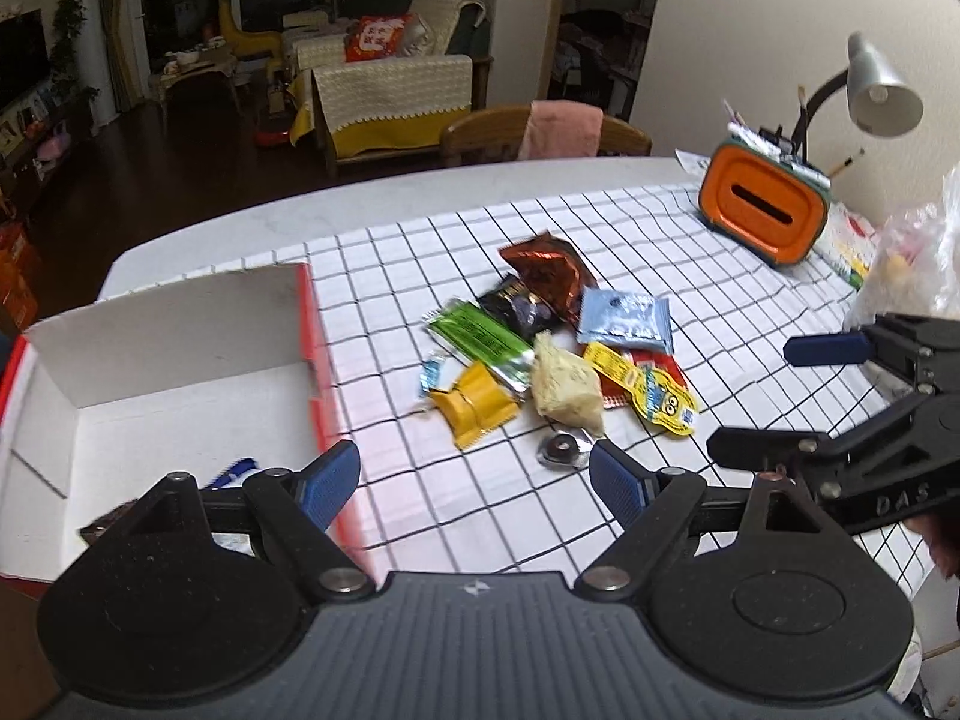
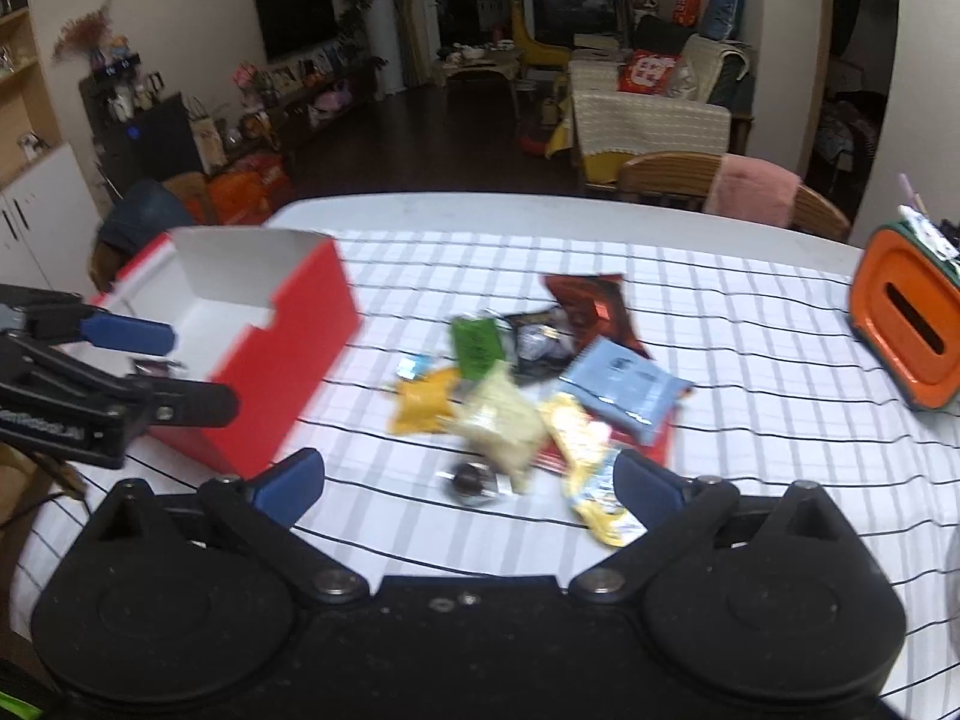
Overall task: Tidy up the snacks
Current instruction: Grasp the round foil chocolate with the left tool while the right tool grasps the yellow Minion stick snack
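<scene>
A pile of snack packets lies mid-table on the checked cloth (image 1: 690,252): a green packet (image 1: 480,342), a yellow one (image 1: 474,405), a pale block (image 1: 567,387), a light blue packet (image 1: 624,321), a brown-red bag (image 1: 549,273) and a small round silver-wrapped sweet (image 1: 561,450). A red box with white inside (image 1: 156,360) stands at the left, holding a blue-white packet (image 1: 234,471). My left gripper (image 1: 474,480) is open and empty, near the box's right wall. My right gripper (image 2: 468,483) is open and empty, just before the round sweet (image 2: 471,483). The box (image 2: 264,360) shows at the left.
An orange tissue holder (image 1: 762,207) and a desk lamp (image 1: 876,87) stand at the far right, with a clear plastic bag (image 1: 912,252) beside them. A wooden chair with a pink towel (image 1: 561,132) is behind the table.
</scene>
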`<state>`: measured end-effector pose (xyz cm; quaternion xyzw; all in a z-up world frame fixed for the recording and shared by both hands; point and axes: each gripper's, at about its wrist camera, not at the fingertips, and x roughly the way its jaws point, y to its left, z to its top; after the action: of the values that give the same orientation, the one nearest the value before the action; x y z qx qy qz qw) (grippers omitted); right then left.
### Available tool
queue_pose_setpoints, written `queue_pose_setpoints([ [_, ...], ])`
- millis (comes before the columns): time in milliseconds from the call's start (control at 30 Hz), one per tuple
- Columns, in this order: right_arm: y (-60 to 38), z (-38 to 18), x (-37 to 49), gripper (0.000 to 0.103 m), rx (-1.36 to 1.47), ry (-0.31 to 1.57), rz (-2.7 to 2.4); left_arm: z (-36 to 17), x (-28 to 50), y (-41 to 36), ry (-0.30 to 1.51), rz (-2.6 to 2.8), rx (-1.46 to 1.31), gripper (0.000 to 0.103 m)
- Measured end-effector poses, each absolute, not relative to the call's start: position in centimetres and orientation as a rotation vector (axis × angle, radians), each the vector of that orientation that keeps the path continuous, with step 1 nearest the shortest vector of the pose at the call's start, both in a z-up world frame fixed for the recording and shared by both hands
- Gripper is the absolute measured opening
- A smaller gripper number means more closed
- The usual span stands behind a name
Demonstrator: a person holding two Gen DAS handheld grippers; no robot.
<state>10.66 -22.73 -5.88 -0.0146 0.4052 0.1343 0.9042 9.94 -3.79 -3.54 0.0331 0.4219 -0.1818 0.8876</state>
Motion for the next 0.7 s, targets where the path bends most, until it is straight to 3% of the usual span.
queue_pose_setpoints([
  [400,-27.7,-11.1,13.3,0.097,-0.114,0.862,0.287,-8.1,11.6,-9.8,0.942,-0.419,0.119,0.084],
  [700,-27.9,-15.0,15.8,0.081,-0.210,0.918,0.368,-11.8,14.5,-12.2,1.046,-0.436,0.153,0.084],
])
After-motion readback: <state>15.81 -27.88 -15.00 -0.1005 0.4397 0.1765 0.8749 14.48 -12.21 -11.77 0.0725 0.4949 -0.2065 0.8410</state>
